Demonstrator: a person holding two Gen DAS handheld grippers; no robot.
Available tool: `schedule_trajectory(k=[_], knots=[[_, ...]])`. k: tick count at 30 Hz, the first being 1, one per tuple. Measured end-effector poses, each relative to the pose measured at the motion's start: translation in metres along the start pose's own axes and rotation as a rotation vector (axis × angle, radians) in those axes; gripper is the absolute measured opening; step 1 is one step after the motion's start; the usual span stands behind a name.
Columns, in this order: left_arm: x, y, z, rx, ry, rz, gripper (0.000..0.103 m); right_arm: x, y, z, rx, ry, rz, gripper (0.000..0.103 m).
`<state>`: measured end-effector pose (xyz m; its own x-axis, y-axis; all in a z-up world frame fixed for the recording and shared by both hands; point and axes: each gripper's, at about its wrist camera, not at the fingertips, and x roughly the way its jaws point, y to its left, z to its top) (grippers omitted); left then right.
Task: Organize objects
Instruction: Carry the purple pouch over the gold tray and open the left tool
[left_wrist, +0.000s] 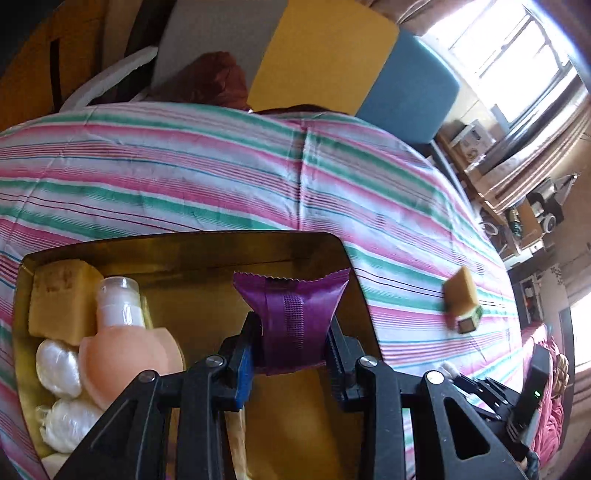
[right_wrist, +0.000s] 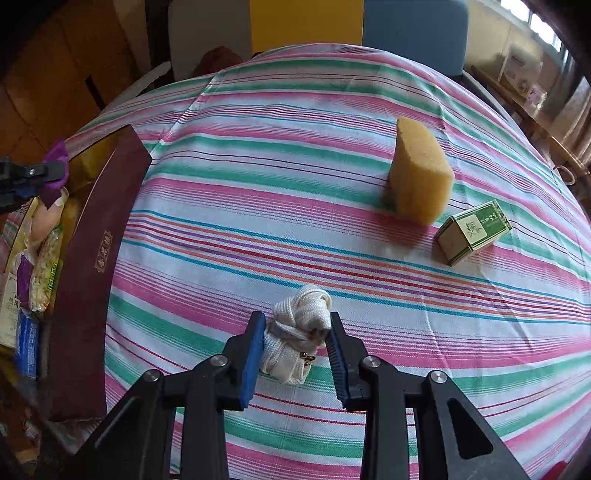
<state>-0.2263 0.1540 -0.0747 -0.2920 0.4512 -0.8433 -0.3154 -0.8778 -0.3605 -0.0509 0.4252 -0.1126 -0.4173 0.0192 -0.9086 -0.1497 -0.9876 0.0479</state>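
Purple packet (left_wrist: 291, 314) upright in left claw (left_wrist: 291, 354), long axis vertical, above box (left_wrist: 184, 243)

Left gripper (left_wrist: 293, 343) and right gripper (right_wrist: 297, 347) both pitch steeply downward — jaws clamped.

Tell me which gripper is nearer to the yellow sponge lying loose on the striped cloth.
Right. The right gripper, shut on a white strap bundle, sits on the open cloth just short of the yellow sponge. The left gripper holds a purple packet over the box, farther away.
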Motion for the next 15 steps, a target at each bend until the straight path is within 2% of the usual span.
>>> schedule_trajectory(k=[6,9,15], knots=[[0.024,0.008,0.001,-0.018,0.050,0.067,0.033,0.001,0.001,0.001,-0.001,0.002,0.001,0.033],[0.030,0.008,0.001,0.012,0.062,0.142,0.033,0.001,0.001,0.001,-0.001,0.002,-0.001,0.033],[0.037,0.016,0.000,-0.002,0.074,0.179,0.037,0.001,0.001,0.001,0.002,0.001,-0.001,0.033]])
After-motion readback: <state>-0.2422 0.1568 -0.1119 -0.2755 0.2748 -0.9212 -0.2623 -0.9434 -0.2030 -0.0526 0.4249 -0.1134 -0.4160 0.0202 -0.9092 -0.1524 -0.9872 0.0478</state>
